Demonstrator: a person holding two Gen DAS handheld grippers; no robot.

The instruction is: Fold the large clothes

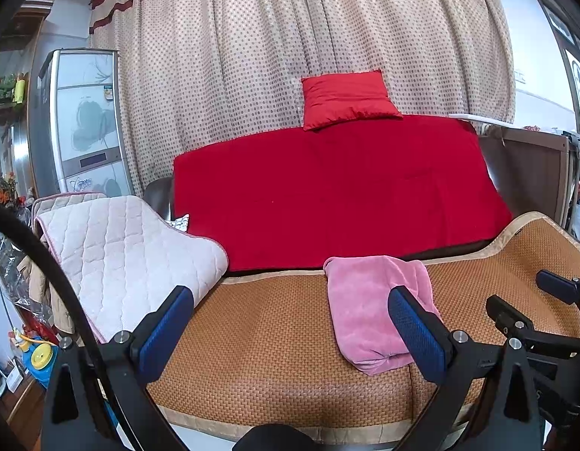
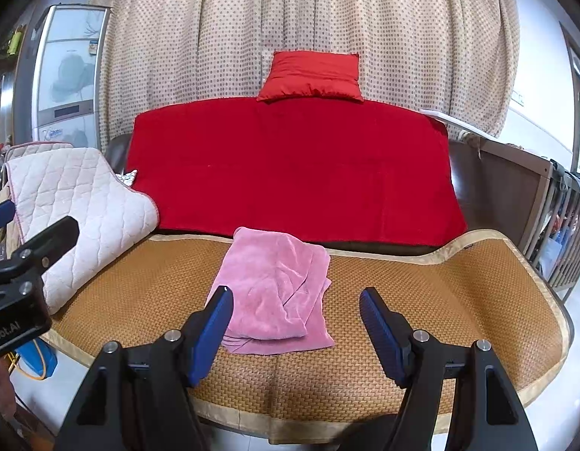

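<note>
A pink fleece garment (image 2: 275, 285) lies folded into a compact stack on the woven rattan mat (image 2: 421, 297); in the left wrist view the garment (image 1: 369, 300) sits right of centre. My left gripper (image 1: 290, 297) is open and empty, held above the mat's near left part, its right finger overlapping the garment's edge in view. My right gripper (image 2: 295, 295) is open and empty, hovering just in front of the garment's near edge. The right gripper also shows at the right of the left wrist view (image 1: 515, 293), and the left gripper shows at the left of the right wrist view (image 2: 38, 221).
A white quilted pad (image 2: 76, 203) drapes over the sofa arm at left. A red blanket (image 2: 290, 165) covers the sofa back, with a red cushion (image 2: 312, 75) on top. Dotted curtains (image 2: 290, 18) hang behind. A wooden crib rail (image 2: 553, 225) stands at right, a fridge (image 1: 83, 120) at far left.
</note>
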